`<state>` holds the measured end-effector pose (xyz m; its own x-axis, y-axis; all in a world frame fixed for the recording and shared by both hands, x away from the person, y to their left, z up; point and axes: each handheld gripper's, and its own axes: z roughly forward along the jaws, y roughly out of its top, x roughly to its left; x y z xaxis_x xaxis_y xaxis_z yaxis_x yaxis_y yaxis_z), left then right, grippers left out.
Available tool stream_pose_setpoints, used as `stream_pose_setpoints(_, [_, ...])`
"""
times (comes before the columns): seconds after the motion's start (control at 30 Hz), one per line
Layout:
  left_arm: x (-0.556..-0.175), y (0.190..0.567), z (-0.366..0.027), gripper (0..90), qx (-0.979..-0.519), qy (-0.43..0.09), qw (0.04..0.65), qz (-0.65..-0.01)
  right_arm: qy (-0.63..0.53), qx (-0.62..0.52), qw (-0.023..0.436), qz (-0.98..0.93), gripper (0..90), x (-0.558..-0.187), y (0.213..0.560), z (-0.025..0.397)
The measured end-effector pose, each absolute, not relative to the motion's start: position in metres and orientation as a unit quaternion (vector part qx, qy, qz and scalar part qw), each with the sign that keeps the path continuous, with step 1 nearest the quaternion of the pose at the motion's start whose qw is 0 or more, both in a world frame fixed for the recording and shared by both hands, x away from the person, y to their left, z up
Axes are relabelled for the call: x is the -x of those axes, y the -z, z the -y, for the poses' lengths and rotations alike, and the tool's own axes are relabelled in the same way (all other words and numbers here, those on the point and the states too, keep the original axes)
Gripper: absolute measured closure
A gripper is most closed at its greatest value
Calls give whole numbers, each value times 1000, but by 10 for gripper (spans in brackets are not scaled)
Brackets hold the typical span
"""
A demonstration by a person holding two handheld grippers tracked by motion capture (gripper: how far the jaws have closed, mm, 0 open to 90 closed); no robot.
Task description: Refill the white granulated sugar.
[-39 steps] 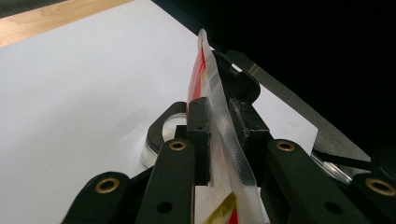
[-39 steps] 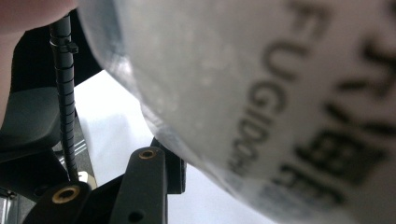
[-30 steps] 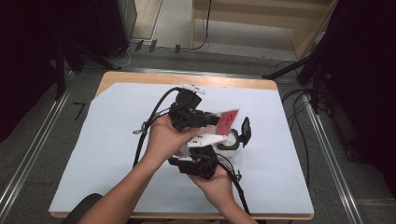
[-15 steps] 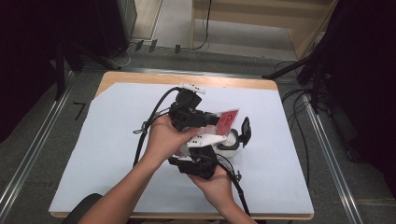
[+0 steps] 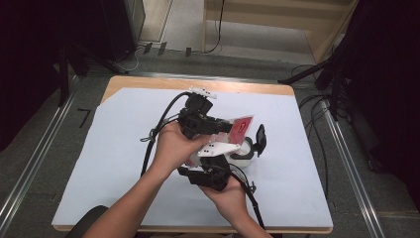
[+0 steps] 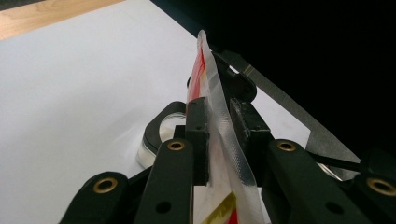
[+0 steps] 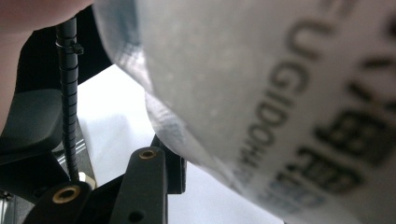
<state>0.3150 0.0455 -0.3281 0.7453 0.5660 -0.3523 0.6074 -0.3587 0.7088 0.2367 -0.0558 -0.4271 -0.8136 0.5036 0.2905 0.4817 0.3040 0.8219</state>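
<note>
Over the middle of the table, my left gripper (image 5: 224,127) (image 6: 219,116) is shut on a red packet (image 5: 242,126) with a clear sealed edge (image 6: 215,93), gripped near that edge. Just below it is my right gripper (image 5: 228,155), held in the other hand. The packet's silvery printed back (image 7: 280,93) lies right over the right gripper's camera. One black jaw rises at the lower left beside the packet's edge, and the packet hides the other. Under the packet stands a small white jar (image 5: 243,151) (image 6: 159,140) with a black flip lid.
A white sheet (image 5: 124,148) covers the wooden table, bare to the left, front and right of the hands. Cables trail from both grippers toward the near edge and the left. Metal rails run along both sides of the table.
</note>
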Motion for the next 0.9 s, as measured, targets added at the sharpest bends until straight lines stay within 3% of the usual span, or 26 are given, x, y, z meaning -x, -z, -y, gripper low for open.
stream_pose_setpoints(0.5, [-321,328,-53,773,-814,35,447,-369,-501,-298,23,-812,643,-235,424,55])
stream_pose_setpoints(0.9, [-320,328,-52,726,-813,44,450,-367,-512,-292,-7,-808,643,-241,427,59])
